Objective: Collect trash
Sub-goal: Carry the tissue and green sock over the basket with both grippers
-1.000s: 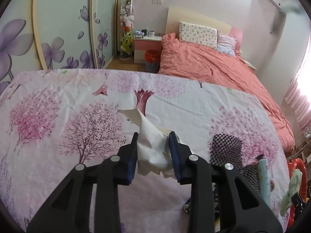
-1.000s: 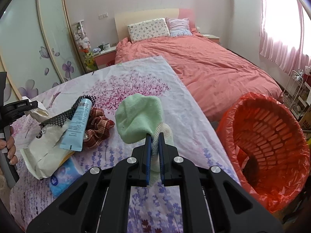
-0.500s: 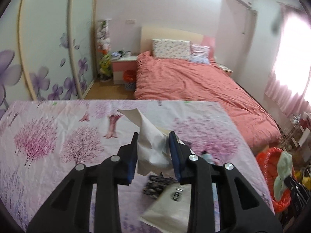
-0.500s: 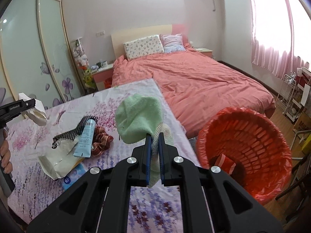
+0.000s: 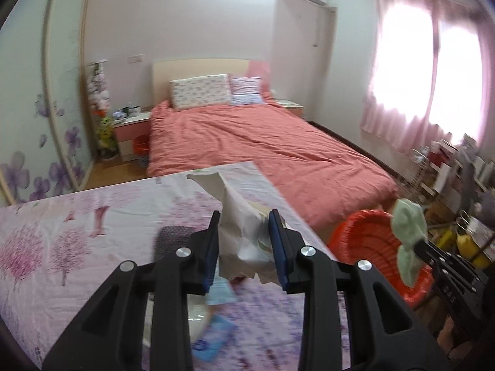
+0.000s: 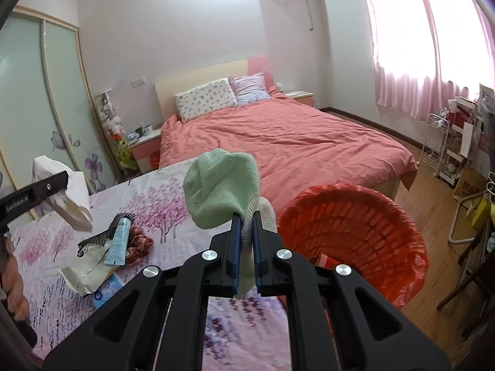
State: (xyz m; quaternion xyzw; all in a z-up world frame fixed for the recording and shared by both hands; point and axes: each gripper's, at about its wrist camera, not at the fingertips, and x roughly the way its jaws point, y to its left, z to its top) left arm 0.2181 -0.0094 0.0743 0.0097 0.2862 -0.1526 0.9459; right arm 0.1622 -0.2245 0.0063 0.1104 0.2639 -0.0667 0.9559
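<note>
My left gripper (image 5: 246, 241) is shut on a crumpled white tissue (image 5: 238, 216) and holds it above the floral-cloth table (image 5: 62, 235). My right gripper (image 6: 246, 238) is shut on a light green sock (image 6: 221, 190) and holds it up at the table's right edge, beside the red trash basket (image 6: 355, 232). In the left wrist view the basket (image 5: 365, 241) stands to the right with the green sock (image 5: 408, 232) over it. The tissue also shows in the right wrist view (image 6: 66, 198) at the far left.
On the table lie a white pouch (image 6: 86, 272), a blue tube (image 6: 119, 241), a brown plaid scrunchie (image 6: 139, 244), black mesh (image 6: 102, 236) and a blue tissue pack (image 6: 106, 289). A bed with a coral duvet (image 6: 294, 142) stands behind. A wire rack (image 6: 439, 142) stands at right.
Both grippers have risen and swung right toward the red basket, each still holding its item. The basket has come into the left wrist view.
</note>
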